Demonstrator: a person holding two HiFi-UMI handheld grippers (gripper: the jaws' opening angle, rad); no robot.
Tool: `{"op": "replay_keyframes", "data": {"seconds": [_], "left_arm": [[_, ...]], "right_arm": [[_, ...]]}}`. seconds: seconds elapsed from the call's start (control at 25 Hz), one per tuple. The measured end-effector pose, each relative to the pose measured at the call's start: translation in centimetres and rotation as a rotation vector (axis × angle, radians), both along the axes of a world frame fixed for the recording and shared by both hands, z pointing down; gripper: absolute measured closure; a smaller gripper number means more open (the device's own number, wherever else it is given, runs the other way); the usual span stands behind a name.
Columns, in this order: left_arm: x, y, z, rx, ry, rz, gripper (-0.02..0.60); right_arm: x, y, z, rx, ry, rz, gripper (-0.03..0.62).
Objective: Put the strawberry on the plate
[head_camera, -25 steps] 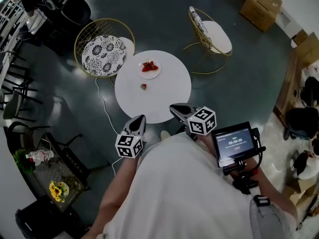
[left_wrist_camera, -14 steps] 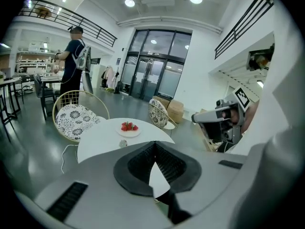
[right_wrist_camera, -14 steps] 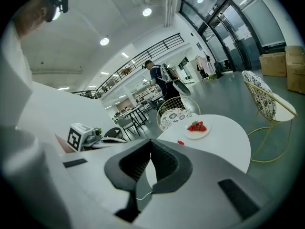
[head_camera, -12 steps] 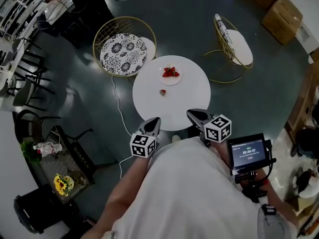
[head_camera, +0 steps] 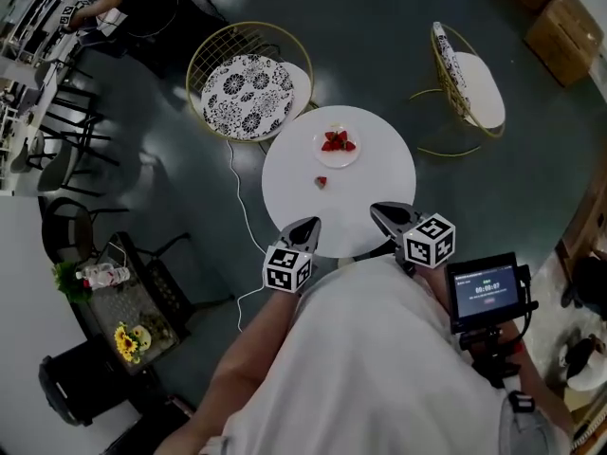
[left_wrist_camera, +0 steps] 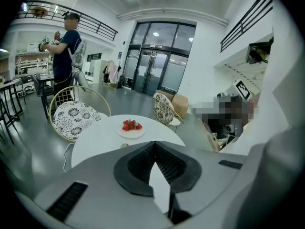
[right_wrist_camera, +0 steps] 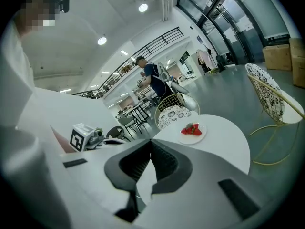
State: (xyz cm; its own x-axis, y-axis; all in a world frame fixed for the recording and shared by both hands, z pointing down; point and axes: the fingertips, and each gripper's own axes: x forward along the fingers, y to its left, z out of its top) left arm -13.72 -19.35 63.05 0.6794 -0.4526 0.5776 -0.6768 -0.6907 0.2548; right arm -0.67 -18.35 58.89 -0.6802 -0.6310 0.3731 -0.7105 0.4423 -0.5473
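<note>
I am now closer to the white table point(head_camera: 379, 173), my left tongs point(head_camera: 309, 226) and right tongs point(head_camera: 381, 211) both squeezed shut on nothing, so the lone strawberry point(head_camera: 321, 182) in the middle of the frame is almost in reach.

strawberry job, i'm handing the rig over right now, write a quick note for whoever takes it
Left gripper: shut, empty, by the near edge of the table.
Right gripper: shut, empty, beside it.
The loose strawberry lies on the table, short of the plate, which holds other strawberries.
Done: nothing grasped yet.
Left: open a gripper, grasp the loose strawberry, set it on the plate.
</note>
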Motion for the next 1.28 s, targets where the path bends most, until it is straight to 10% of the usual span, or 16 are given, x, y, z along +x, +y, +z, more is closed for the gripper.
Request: {"op": "replay_keyframes", "data": {"seconds": [0.84, 1.28], "left_arm": [[0.4, -4.9, 6.3, -0.114, -0.194, -0.031, 0.574], [0.6, -6.1, 8.2, -0.123, -0.363, 0.165, 0.571]], "right_arm": [[2.5, -3.4, 3.2, -0.08, -0.016, -0.044, 0.586], [3.8, -4.0, 3.1, -0.115, -0.012, -0.024, 0.586]]}}
